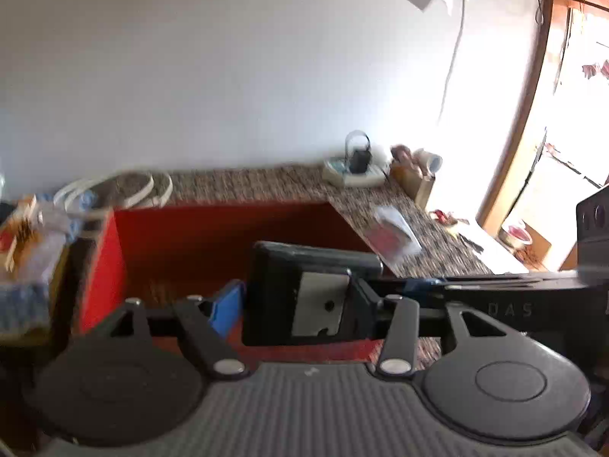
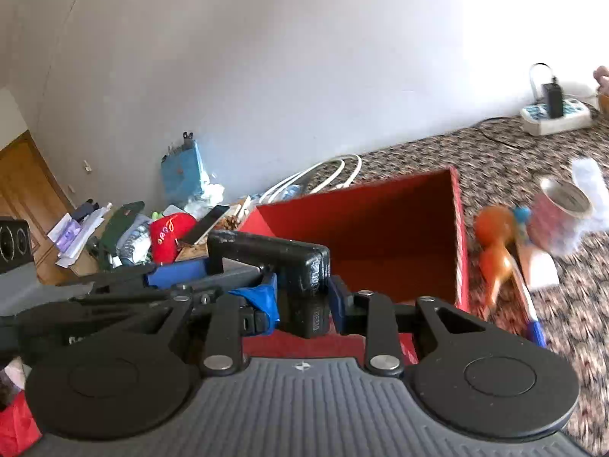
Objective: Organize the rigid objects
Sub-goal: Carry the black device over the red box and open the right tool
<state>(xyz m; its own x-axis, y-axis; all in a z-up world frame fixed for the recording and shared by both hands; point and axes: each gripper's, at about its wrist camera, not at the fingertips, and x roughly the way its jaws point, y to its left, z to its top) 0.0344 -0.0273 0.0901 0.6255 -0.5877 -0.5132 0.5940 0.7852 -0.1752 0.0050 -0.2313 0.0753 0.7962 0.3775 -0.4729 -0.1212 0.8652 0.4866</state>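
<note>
I see both the left hand-held gripper [image 1: 297,297] and the right hand-held gripper [image 2: 302,297] clamped on one blocky black plastic device [image 1: 304,289] above a smooth, rectangular red box [image 2: 380,236].

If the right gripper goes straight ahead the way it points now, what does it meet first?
Probably the open red box: the right gripper, shut on the black block, aims into its empty inside. Depth is hard to judge.
</note>
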